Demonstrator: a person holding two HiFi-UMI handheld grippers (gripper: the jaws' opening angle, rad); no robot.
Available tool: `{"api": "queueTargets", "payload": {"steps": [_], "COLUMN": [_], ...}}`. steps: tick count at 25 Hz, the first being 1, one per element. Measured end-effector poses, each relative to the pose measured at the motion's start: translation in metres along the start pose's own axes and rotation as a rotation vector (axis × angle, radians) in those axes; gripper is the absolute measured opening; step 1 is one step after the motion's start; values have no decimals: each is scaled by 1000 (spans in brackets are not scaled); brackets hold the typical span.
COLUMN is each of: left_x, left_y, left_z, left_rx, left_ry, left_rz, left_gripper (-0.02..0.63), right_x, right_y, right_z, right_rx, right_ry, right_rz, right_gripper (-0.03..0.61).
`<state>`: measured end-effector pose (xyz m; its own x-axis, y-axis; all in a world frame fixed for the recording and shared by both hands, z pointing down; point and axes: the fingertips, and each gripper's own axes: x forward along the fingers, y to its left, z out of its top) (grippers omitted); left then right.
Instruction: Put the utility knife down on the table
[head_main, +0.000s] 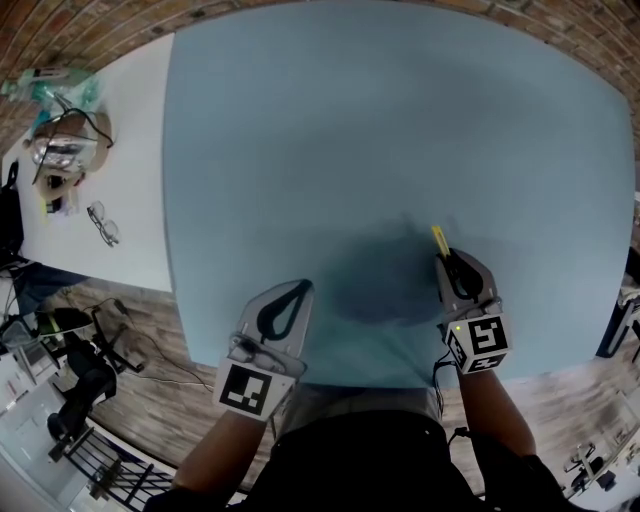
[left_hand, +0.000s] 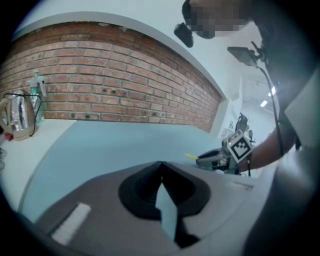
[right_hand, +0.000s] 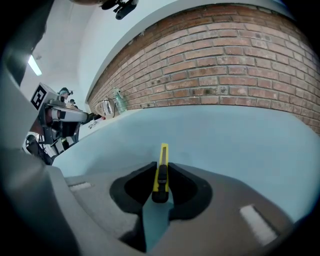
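Two grippers reach out from the person's body at the bottom of the head view, each on a bare forearm and each pointing away and tilted down toward the blue table (head_main: 380, 130). The right gripper (head_main: 444, 258) sits over the table's near edge, its marker cube facing up at the wrist. Its jaws are closed partway on a yellow utility knife (right_hand: 163, 156), which stands on edge between the pads. The knife's black slider is at the jaws and its yellow front end sticks out past the tips, pointing toward the brick wall (right_hand: 240, 65). From the head view the knife (head_main: 439, 239) hangs above a dark shadow on the tabletop; whether it touches the surface cannot be told. The left gripper (head_main: 303, 289) is well apart to the left, right at the table's near edge. Its own view shows the left gripper (left_hand: 161, 165) with its tips pressed together and nothing between them. A white table (head_main: 140, 150) stands beside the blue one at the left.
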<state>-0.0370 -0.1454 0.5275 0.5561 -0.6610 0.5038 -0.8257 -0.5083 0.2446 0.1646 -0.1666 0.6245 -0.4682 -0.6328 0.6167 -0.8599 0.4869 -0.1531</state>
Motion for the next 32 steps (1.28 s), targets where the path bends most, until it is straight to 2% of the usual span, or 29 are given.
{"api": "queueTargets", "payload": {"steps": [11,19,25,32], "left_x": [-7,-10,-13,-21], "left_y": [2,0,-1,-9], "left_z": [-1,7,12,19], "left_rx": [-13,-8,-6,10], "left_ry": [-4,-21,-34,-45], "left_rz": [20,32,45,36], "left_gripper": [-5,-5,-5,-5], "right_x": [7,11,12,1], "right_y": [-4,-4,-4,-3], "right_z": [-4,-9,-11,-5], "right_rx": [-30,-34,-38,-43], "right_ry": [66,116,140,124], "right_rz": [-43,-16,7,-9], "right_gripper": [77,78,137,141]}}
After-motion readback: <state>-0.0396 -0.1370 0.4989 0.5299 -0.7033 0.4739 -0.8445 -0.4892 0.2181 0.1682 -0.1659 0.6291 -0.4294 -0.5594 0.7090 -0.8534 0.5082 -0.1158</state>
